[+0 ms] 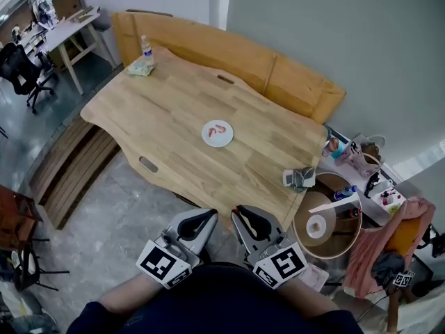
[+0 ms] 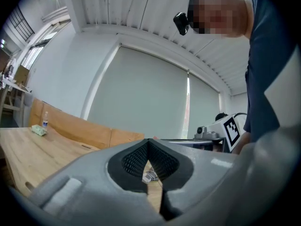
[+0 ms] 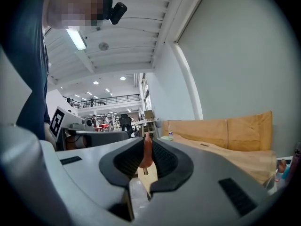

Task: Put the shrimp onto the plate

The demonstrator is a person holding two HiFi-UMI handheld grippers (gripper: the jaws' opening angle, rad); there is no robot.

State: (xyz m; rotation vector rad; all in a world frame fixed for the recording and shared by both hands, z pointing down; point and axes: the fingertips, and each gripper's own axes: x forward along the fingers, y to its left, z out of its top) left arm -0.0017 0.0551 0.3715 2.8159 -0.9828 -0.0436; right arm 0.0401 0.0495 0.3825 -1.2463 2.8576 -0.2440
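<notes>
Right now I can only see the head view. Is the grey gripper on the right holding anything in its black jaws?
Observer: Yes. The right gripper view shows the grey right gripper shut on a small orange-pink piece, upright between its black jaws. It is probably a shrimp.
Operator: What about my other one?
Observer: The left gripper view shows the grey left gripper with its jaws together at the tips and nothing between them.

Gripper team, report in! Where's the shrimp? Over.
Left gripper shut, empty. Right gripper shut on a shrimp, short of the table. Second shrimp already on the plate. Nothing in the way.
</notes>
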